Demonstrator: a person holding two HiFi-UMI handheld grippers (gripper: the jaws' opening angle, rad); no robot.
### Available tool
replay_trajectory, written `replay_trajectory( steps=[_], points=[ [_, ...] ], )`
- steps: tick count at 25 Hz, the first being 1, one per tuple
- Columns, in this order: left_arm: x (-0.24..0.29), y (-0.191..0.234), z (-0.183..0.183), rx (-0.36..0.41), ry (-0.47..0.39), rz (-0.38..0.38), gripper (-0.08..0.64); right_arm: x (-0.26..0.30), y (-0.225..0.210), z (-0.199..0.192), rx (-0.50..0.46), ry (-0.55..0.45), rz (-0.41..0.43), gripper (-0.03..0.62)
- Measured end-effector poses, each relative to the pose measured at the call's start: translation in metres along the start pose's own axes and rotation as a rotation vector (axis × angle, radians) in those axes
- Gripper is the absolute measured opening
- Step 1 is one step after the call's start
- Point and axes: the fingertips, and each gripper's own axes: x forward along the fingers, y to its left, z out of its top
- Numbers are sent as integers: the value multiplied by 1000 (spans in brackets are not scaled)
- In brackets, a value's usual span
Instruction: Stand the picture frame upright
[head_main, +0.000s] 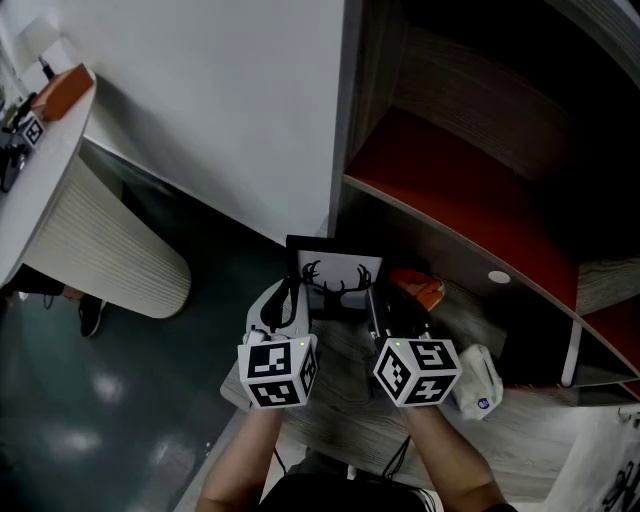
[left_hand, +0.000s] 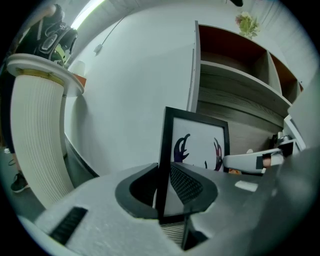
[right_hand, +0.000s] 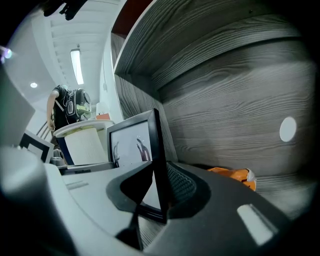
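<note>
Treat the picture frame as light, stiff and thin. Its glazed front is probably slick and easy to crack, so hold it by the black moulding, low on the two side edges, not by the face.

That is where you have it. Your left gripper is closed narrow on the frame's left edge, your right gripper the same on its right edge.

The frame is at the back left corner of the wood-grain shelf, with an orange object just beside it on the right.

It already stands about upright: the antler print faces you, and the long axis runs top to bottom. Whether its bottom edge rests on the shelf is hidden behind the jaws, so judge that before you let go.
</note>
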Motion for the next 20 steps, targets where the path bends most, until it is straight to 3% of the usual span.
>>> replay_trajectory(
  steps=[20],
  points=[
    [1, 7, -6, 50, 11, 14, 71, 6, 3, -11, -18, 45, 26, 81]
  ],
)
